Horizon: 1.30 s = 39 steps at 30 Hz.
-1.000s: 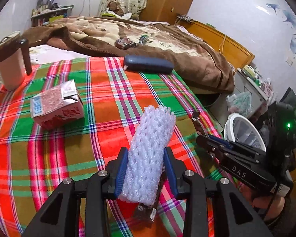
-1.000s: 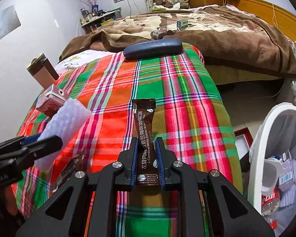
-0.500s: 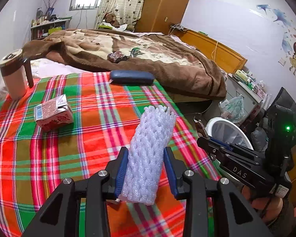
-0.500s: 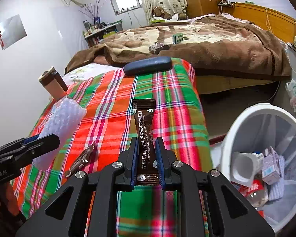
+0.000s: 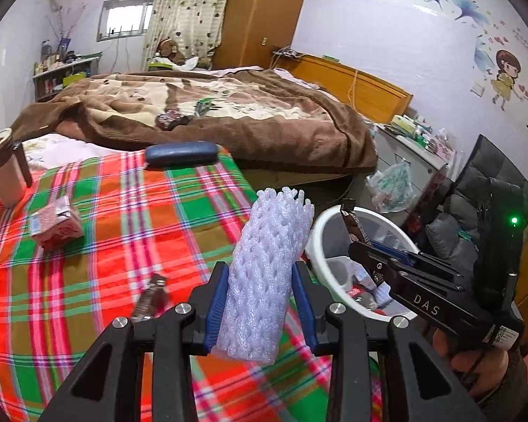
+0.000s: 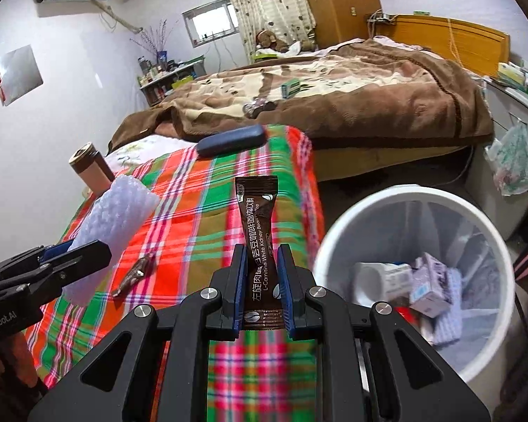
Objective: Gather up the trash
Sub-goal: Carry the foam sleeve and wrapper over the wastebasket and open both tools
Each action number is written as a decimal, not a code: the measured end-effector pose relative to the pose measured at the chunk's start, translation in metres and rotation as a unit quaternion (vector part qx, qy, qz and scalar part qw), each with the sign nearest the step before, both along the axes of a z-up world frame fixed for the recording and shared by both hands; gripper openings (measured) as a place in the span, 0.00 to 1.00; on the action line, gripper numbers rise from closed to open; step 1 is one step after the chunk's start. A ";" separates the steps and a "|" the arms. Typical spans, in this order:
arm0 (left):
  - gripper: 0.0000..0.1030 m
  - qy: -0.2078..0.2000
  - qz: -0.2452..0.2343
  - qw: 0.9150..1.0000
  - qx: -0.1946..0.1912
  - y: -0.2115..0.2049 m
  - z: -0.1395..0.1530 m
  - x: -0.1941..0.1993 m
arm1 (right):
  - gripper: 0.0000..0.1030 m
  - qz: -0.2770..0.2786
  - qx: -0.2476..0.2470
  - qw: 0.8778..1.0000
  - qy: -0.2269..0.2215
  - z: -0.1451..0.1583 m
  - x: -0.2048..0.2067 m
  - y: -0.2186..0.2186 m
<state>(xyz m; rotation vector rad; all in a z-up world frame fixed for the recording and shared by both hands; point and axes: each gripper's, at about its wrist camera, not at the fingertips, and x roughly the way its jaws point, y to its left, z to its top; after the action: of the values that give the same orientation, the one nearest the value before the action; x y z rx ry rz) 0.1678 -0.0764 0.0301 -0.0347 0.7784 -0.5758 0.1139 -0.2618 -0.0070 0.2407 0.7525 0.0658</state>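
My left gripper (image 5: 258, 302) is shut on a white foam net sleeve (image 5: 267, 270), held above the plaid cloth near its right edge; the sleeve also shows in the right wrist view (image 6: 112, 221). My right gripper (image 6: 262, 281) is shut on a brown coffee sachet (image 6: 258, 232), held upright beside the white trash bin (image 6: 338, 239). The bin holds a cup and small cartons. The bin (image 5: 320, 221) and the right gripper (image 5: 362, 246) show in the left wrist view. A crumpled brown wrapper (image 6: 133, 272) and a pink carton (image 5: 54, 227) lie on the cloth.
The plaid cloth (image 5: 123, 211) covers a table beside a bed with a brown blanket (image 5: 228, 116). A blue case (image 5: 181, 153) lies at the cloth's far edge. A tan mug (image 5: 3, 168) stands far left. A plastic bag (image 5: 390, 183) hangs by a cabinet.
Both grippers have lifted and moved right with their loads. The bin now sits close beside the right gripper, and the brown wrapper is uncovered on the cloth.
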 end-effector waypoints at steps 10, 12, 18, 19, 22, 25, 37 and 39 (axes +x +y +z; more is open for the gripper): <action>0.36 -0.001 -0.044 0.999 -0.004 -0.059 -0.002 -0.014 | 0.18 -0.041 -0.006 0.999 -0.002 0.001 -0.019 -0.039; 0.36 -0.001 -0.051 0.999 0.000 -0.072 -0.003 -0.014 | 0.18 -0.050 -0.007 0.999 0.001 0.000 -0.021 -0.048; 0.36 0.007 -0.072 0.997 0.006 -0.106 -0.011 -0.012 | 0.18 -0.073 -0.009 0.997 0.010 -0.006 -0.023 -0.071; 0.36 0.008 -0.074 0.997 0.010 -0.113 -0.014 -0.012 | 0.18 -0.076 -0.009 0.997 0.013 -0.008 -0.023 -0.074; 0.36 0.010 -0.079 0.997 0.020 -0.128 -0.022 -0.009 | 0.18 -0.083 -0.013 0.996 0.022 -0.014 -0.024 -0.084; 0.36 0.023 -0.086 0.996 0.025 -0.142 -0.032 -0.006 | 0.18 -0.090 -0.022 0.995 0.041 -0.022 -0.022 -0.093; 0.37 0.035 -0.103 0.993 0.043 -0.174 -0.051 0.004 | 0.18 -0.098 -0.035 0.991 0.082 -0.041 -0.015 -0.116; 0.42 0.031 -0.104 0.993 0.040 -0.175 -0.050 0.004 | 0.18 -0.102 -0.035 0.991 0.082 -0.041 -0.014 -0.116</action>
<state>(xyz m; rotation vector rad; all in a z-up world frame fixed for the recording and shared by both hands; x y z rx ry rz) 0.1717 -0.2511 -0.0199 0.1051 0.8710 -0.7435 0.0994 -0.3782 -0.0481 0.2569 0.8888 -0.1751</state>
